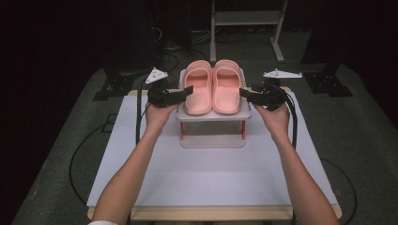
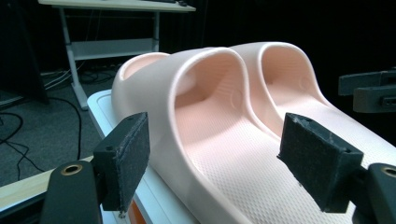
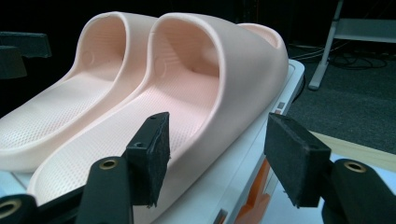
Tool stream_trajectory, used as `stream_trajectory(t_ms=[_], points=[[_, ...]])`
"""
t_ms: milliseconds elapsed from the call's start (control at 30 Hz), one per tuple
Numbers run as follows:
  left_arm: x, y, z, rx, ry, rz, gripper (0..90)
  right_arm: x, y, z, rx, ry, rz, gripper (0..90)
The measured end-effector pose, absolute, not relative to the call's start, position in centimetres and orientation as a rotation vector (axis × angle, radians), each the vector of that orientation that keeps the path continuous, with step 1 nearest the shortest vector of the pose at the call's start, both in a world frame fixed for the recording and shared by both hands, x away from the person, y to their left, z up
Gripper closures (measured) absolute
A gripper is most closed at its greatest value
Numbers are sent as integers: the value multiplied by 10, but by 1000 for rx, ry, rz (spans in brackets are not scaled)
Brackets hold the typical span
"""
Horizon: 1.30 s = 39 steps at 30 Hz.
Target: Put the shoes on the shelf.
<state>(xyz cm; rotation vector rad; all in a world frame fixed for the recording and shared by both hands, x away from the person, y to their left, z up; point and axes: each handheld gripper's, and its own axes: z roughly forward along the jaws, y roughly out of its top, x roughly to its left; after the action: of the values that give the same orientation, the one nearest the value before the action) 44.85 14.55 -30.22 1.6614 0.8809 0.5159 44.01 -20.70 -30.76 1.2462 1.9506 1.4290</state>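
High view, contents listed by size.

Desk (image 1: pixel 211 183): pale sheet over a wooden top, dark carpet around it.

Small white shelf stand (image 1: pixel 213 115) with orange legs, at the far middle of the desk; it carries the footwear.

Pair of pink slide sandals, side by side on the stand's top tier, toes toward the far side. Left sandal (image 1: pixel 199 91), right sandal (image 1: pixel 227 89). Moulded foam by the look: probably light, springy, slightly yielding under a pinch, with a dimpled footbed that should resist slipping. Best hold, by judgement: the outer side wall near the heel, or the thick strap arch.

Left gripper (image 1: pixel 187 91): jaws spread, straddling the left sandal's outer wall; in the left gripper view the pads (image 2: pixel 125 158) stand clear of the foam.

Right gripper (image 1: pixel 245 92): jaws likewise spread about the right sandal's outer edge; pads (image 3: pixel 154 151) not pressing in the right gripper view.

Nothing is pinched by either gripper.
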Motion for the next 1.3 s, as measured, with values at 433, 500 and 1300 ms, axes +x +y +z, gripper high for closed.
stream_trajectory(t_ms=[433, 500, 1300], points=[[425, 159, -310, 1652, 869, 519, 192, 419, -219, -316, 1231, 1954, 1451, 367], [423, 161, -311, 1645, 866, 522, 191, 417, -220, -318, 1235, 1955, 1453, 363], [389, 182, -330, 1621, 885, 542, 117, 390, -236, -335, 1198, 1921, 1499, 281]])
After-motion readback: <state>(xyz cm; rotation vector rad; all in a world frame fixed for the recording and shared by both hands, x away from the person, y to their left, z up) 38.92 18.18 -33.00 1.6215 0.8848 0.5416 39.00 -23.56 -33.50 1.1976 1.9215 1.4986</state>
